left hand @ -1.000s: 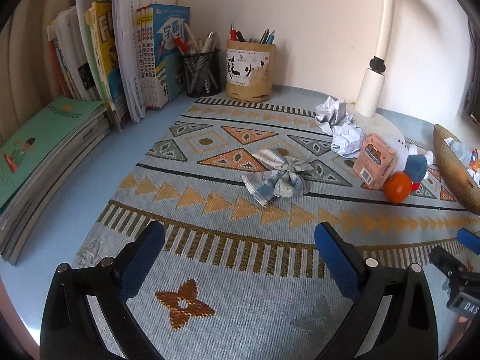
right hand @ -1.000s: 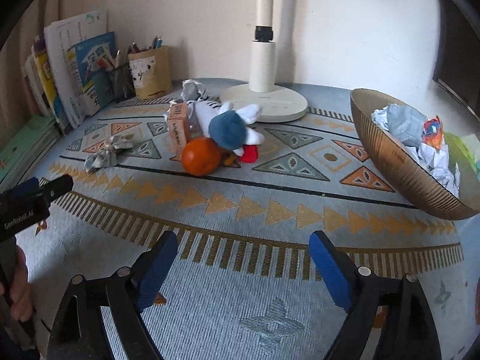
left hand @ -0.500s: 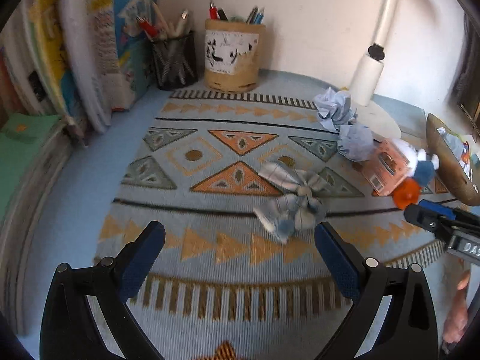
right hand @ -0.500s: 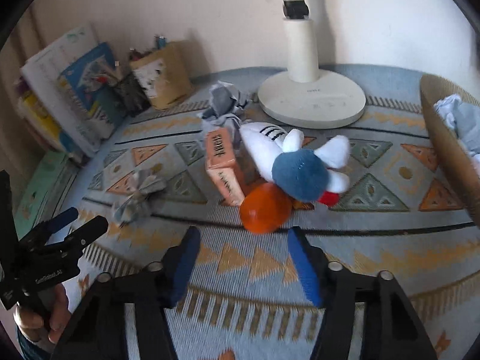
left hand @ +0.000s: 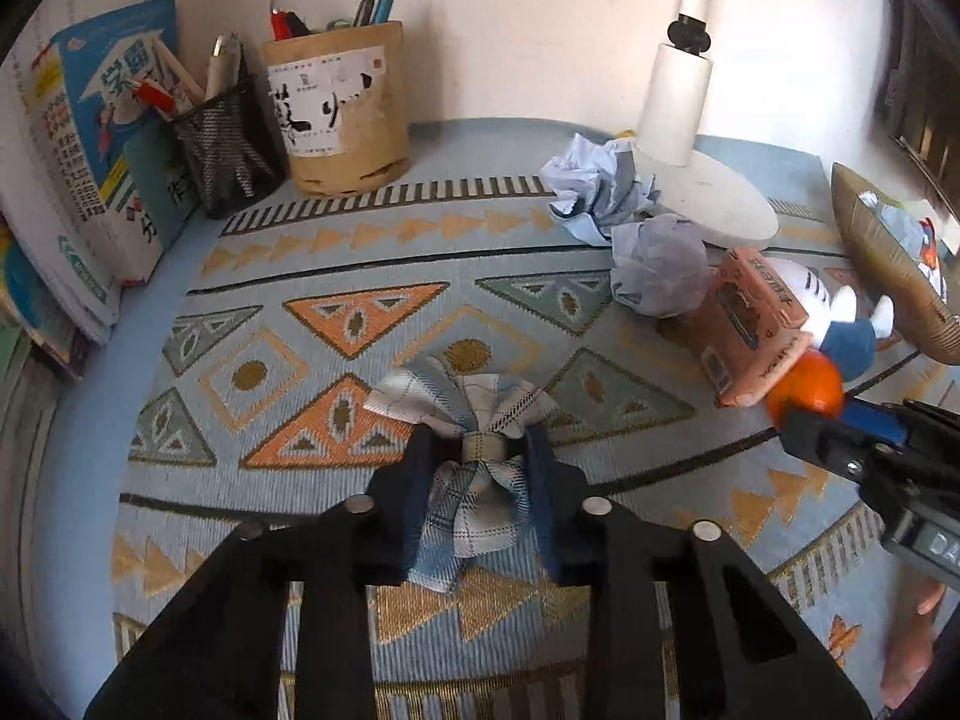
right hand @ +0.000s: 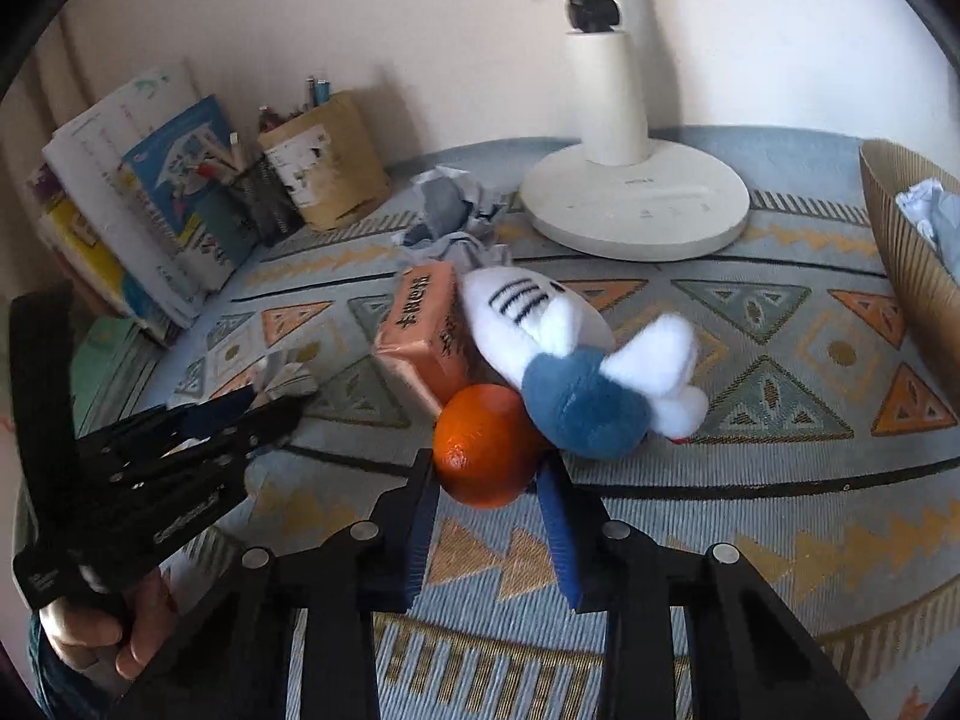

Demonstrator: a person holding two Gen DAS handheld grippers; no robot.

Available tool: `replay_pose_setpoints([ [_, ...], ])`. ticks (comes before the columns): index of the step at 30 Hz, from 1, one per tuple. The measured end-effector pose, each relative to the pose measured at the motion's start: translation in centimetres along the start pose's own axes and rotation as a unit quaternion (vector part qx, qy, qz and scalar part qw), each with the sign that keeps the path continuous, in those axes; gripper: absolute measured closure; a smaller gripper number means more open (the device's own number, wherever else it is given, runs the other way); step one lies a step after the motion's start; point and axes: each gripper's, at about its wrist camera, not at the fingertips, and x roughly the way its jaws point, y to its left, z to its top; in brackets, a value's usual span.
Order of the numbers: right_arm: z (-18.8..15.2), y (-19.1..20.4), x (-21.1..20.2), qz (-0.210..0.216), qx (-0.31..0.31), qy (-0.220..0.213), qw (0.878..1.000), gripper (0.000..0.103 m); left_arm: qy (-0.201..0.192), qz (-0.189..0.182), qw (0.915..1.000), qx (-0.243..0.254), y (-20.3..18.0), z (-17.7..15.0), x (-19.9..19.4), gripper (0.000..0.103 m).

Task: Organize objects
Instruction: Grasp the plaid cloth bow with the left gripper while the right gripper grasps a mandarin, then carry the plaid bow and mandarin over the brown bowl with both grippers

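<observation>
Plaid bow [left hand: 477,483] pinched between left jaws, orange [right hand: 485,445] between right jaws

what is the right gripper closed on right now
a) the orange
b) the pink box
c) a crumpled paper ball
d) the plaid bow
a: in the right wrist view the right gripper has its blue pads against both sides of the orange.

Soft daylight, sharp centre, fisheye-bent dark edges.
</observation>
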Motion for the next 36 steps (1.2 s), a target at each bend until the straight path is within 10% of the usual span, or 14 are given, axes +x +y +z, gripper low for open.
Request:
replay_pose_setpoints([
  [12,-5.1,-1.8,-7.2,0.025,-0.013,-0.028,0.999,0.070,-0.056,-0.054,0.9968,-0.023,-2.2,-2.3,-6.3,0.084],
  [18,-6.3,-6.6,-12.8,-0.031,0.000,-0.071,0.997,0.070,-0.100,-0.088,0.9911,-0.005,-6.9,-3.1,-9.6,0.084],
  [36,-1.4,-26.4,-21.1,-0.148,0.146,-0.138,0.968,0.070,-0.099,-0.230,0.9649,0.079,-28.8,7.3,-5.3,0.084],
])
